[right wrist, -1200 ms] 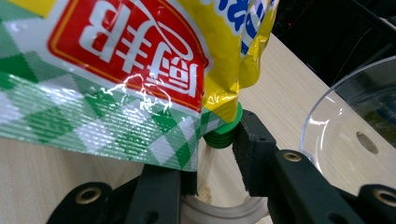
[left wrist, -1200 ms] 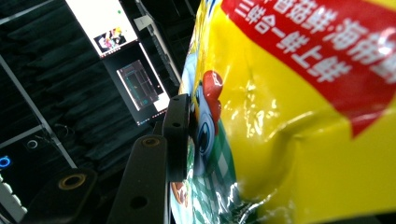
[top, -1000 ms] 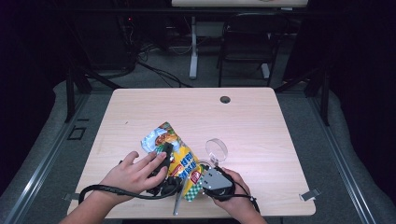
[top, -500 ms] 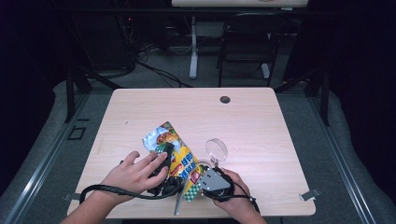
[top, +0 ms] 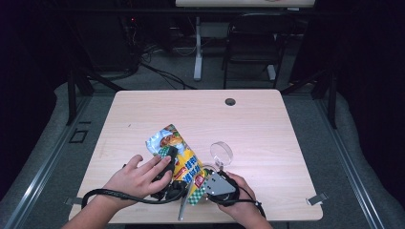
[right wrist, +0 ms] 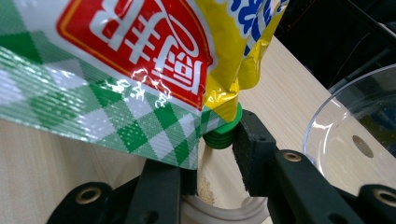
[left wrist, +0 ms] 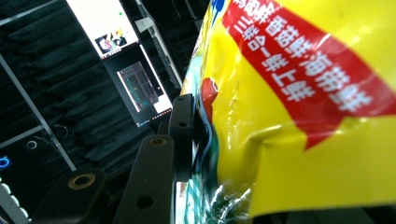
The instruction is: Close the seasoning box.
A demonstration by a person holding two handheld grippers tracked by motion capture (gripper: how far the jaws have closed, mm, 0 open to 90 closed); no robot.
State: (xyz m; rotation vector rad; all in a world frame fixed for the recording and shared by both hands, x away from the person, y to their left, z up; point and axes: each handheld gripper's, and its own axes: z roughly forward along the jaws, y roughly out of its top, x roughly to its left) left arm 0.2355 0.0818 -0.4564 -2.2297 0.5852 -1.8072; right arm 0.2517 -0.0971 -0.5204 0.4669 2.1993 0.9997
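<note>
At the near edge of a light wooden tabletop, a person works a yellow seasoning pouch with 2 hand-held tongs. The right tongs, nearest the edge, stand either side of the pouch's green screw cap: 1 black jaw touches the cap's side while the other sits under the green-checked corner of the pouch, and whether they truly pinch it cannot be told. Just below the cap is the rim of a pale round container holding something grainy. The left tongs, under the person's left hand, lie along the pouch's middle; their jaws have just been closing, with 1 jaw flat against the printed foil in the left gripper view and the pouch body crumpled between them. The pouch slants from the right tongs up toward the tabletop's centre. Just beside it, to the right, stands a clear round bowl. Farther back, a dark cable hole marks the far edge.
</note>
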